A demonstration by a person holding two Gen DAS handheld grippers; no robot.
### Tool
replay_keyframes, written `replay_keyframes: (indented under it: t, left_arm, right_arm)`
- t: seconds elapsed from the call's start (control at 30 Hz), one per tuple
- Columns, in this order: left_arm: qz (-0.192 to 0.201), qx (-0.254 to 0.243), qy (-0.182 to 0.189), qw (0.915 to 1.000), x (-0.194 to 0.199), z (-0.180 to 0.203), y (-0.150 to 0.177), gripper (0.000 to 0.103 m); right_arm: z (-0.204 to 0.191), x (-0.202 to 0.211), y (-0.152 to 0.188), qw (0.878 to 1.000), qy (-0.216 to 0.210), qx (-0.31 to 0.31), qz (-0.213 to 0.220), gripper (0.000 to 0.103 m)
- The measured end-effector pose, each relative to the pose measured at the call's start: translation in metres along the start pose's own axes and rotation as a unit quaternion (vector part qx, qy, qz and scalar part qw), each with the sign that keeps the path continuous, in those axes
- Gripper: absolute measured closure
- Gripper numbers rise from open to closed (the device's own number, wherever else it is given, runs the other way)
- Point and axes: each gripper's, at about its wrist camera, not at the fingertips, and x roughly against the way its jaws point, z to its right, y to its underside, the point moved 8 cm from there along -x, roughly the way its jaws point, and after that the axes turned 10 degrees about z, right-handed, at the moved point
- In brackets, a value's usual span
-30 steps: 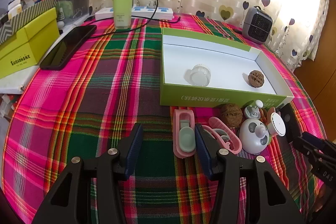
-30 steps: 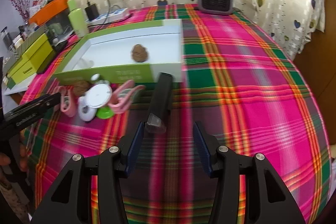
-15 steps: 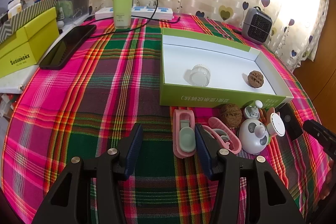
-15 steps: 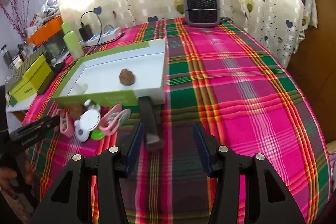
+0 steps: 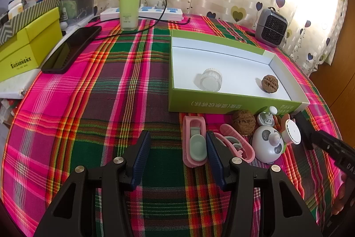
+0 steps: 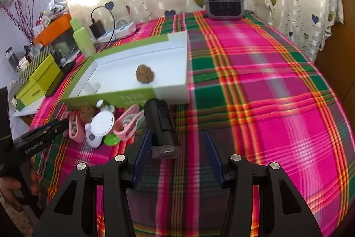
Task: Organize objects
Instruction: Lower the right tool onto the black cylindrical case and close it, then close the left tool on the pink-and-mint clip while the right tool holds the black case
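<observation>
Beside the green tray (image 5: 233,103), which already holds a walnut (image 5: 269,83), we hover both claws released and empty: left gripper (image 5: 177,154) over the pink clips (image 5: 194,143), right gripper (image 6: 177,152) lined up on the black device (image 6: 160,123), ready for tidying.

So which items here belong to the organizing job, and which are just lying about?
Job: green tray, with a clear jar and a walnut inside; in front of it, second walnut, pink clips, round white toy, black device.

Lying about: green bottle, power strip, phone, heater, yellow-green box.
</observation>
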Motion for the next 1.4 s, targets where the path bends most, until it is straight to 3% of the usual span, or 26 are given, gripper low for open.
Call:
replay_keyframes:
  t: [0.53,1.03,1.4]
  left_arm:
    - [-0.001,-0.007,-0.006,1.0,-0.001,0.002,0.0,0.054]
    - [-0.006,-0.037,-0.023,0.9991,-0.007,0.01,-0.002,0.054]
    - [-0.006,-0.039,-0.029,0.9988,-0.01,0.008,-0.003,0.057]
  right_arm:
    - [-0.012,-0.015,0.006,0.998,0.01,0.051,-0.027,0.053]
    - [-0.015,-0.024,0.002,0.996,0.028,0.084,-0.026,0.053]
    - [-0.014,-0.023,0.0,0.996,0.032,0.083,-0.024,0.071]
